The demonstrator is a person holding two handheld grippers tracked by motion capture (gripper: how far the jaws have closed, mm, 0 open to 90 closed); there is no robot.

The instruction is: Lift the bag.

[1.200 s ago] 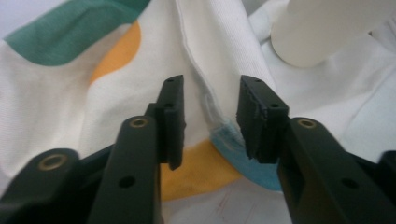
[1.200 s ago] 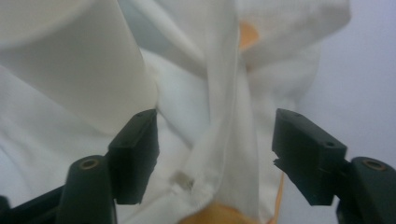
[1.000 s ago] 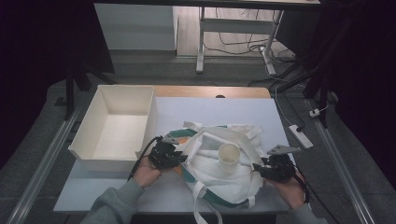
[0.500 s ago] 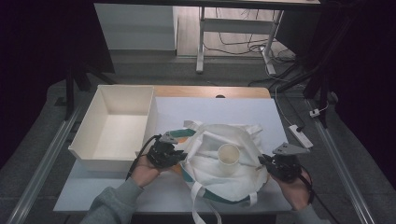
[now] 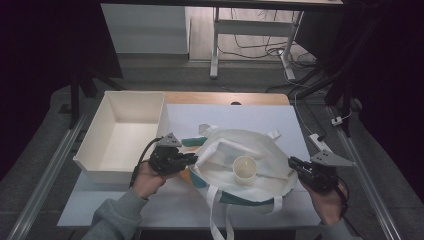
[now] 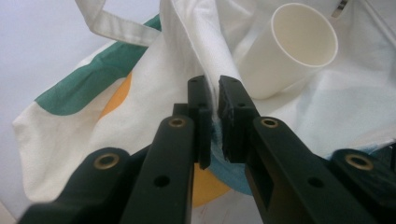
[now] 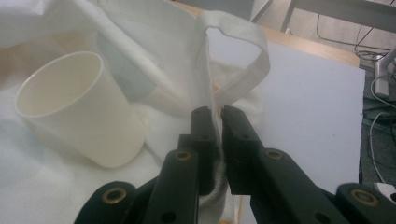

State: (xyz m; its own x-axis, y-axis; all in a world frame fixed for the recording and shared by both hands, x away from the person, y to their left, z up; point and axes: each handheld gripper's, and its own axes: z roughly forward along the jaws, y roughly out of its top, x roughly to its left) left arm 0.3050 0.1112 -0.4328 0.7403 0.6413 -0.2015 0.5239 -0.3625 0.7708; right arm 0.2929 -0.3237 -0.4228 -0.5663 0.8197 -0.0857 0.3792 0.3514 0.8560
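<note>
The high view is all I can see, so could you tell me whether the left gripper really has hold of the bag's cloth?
Observer: Yes. In the left gripper view, the left gripper has its jaws closed on a raised fold of the white bag.
Operator: Thank you. And is the right one gripping too?
Observer: In its own view, the right gripper pinches the bag's edge just below a strap loop.
Operator: Is the paper cup upright?
Observer: It stands on the cloth, leaning a little, and looks empty inside.
</note>
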